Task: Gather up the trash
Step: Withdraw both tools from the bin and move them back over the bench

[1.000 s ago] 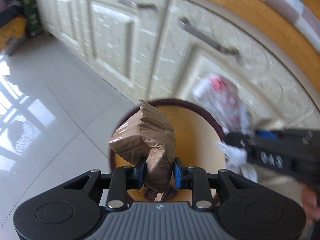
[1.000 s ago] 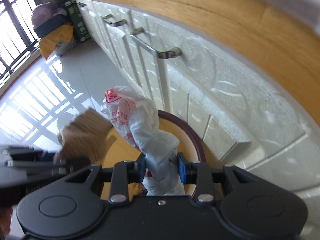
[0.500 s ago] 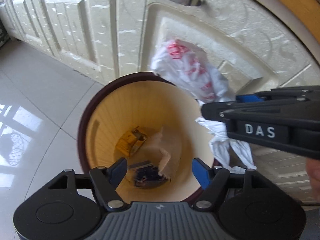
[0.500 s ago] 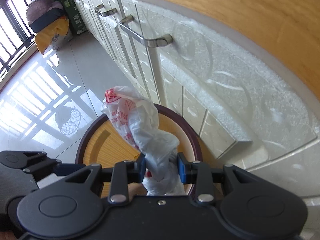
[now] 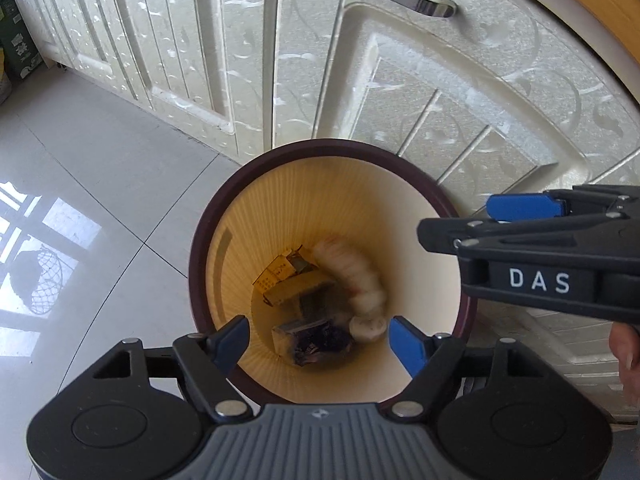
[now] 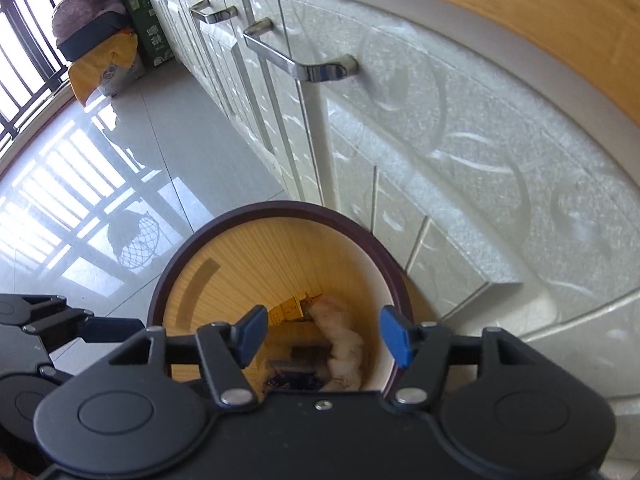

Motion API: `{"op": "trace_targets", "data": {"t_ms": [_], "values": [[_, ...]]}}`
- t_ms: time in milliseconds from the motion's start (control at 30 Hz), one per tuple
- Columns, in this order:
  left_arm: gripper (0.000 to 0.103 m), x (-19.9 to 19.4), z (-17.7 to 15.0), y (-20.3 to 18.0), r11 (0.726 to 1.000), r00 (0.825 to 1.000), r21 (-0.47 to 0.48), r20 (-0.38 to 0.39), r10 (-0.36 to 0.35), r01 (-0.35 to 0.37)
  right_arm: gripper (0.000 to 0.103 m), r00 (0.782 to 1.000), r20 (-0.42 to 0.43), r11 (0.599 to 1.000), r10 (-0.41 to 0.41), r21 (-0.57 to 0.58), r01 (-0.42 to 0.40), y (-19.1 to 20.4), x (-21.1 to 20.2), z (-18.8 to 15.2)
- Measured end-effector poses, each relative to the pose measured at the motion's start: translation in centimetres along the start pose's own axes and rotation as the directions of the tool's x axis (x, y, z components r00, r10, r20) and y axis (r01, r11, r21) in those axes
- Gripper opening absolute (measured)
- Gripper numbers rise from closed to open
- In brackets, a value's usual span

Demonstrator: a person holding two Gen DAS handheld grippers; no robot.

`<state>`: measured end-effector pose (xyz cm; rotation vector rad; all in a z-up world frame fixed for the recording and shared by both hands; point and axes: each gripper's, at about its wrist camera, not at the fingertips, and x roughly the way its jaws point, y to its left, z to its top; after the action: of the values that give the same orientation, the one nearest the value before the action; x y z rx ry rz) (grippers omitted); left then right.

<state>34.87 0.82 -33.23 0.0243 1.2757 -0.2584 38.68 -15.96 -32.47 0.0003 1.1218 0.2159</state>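
Note:
A round bin (image 5: 200, 240) (image 6: 360, 236) with a dark maroon rim and pale ribbed inside stands on the floor against the cupboards. At its bottom lie the white plastic bag (image 5: 356, 276) (image 6: 344, 344), the brown paper packet (image 5: 296, 292) and yellow and dark scraps. My left gripper (image 5: 318, 338) hangs over the bin, jaws opening, nothing between them. My right gripper (image 6: 320, 334) is also above the bin, jaws opening and empty; it shows from the side in the left wrist view (image 5: 516, 220).
Cream cupboard doors (image 5: 248, 52) (image 6: 420, 140) with metal handles rise just behind the bin, under a wooden counter edge (image 6: 540, 4). Glossy tiled floor (image 5: 80, 184) spreads to the left. Bags and a green box (image 6: 150, 36) sit far along the cupboards.
The left gripper let go of the brown packet and the right then released the white bag; both dropped into the bin. Both pairs of jaws spread apart.

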Motion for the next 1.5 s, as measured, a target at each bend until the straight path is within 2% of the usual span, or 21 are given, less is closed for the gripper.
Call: {"op": "trace_targets", "data": {"t_ms": [433, 600, 967, 1200, 1500], "values": [[0.086, 0.3, 0.1, 1.1, 0.999, 1.0, -0.032, -0.001, 0.03, -0.03, 0.064, 0.998, -0.069, 0.999, -0.011, -0.031, 0.009, -0.7, -0.2, -0.8], [0.087, 0.3, 0.0, 1.3, 0.998, 0.999, -0.042, -0.002, 0.041, -0.041, 0.073, 0.997, -0.079, 0.999, -0.023, -0.047, 0.019, -0.9, -0.7, -1.2], [0.102, -0.4, -0.2, 2.1, 0.995, 0.997, -0.069, 0.011, 0.07, -0.069, 0.086, 0.995, -0.072, 0.997, -0.068, -0.043, 0.065, -1.7, -1.5, -2.1], [0.103, -0.9, -0.5, 2.5, 0.992, 0.996, -0.094, 0.023, 0.084, -0.081, 0.103, 0.993, -0.064, 0.995, -0.1, -0.013, 0.1, -2.7, -2.2, -3.0], [0.103, -2.7, -1.4, 2.6, 0.99, 0.995, -0.109, 0.049, 0.092, -0.086, 0.103, 0.992, -0.052, 0.993, -0.116, 0.015, 0.117, -3.0, -3.2, -3.7]]}}
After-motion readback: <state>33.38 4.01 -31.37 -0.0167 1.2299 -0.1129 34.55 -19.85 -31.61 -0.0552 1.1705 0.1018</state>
